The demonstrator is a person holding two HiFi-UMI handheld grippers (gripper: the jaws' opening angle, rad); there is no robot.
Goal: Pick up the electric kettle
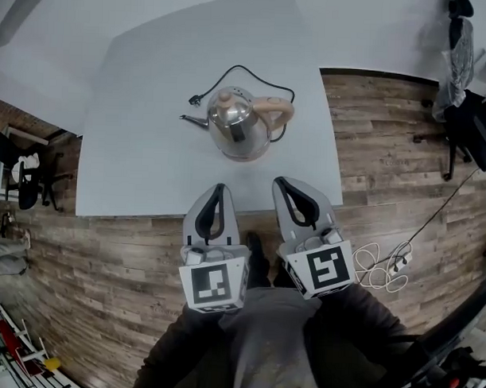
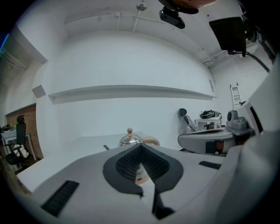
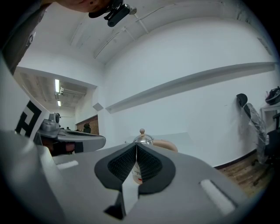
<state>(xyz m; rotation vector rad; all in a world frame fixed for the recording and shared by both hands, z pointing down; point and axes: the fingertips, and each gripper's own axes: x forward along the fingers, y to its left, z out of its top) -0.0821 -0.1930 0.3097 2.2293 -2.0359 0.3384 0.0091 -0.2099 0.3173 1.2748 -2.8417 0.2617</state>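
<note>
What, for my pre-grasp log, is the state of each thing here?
Electric kettle: upright on the table, lid on, untouched.
Power cord: loose on the table, plug lying free.
Left gripper: shut, empty, short of the kettle.
Right gripper: shut, empty, short of the kettle.

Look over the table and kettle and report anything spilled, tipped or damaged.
Nothing stands out. The electric kettle stands upright on the white table, lid on, no spill visible. Its cord lies loose behind it, the plug resting on the tabletop.
</note>
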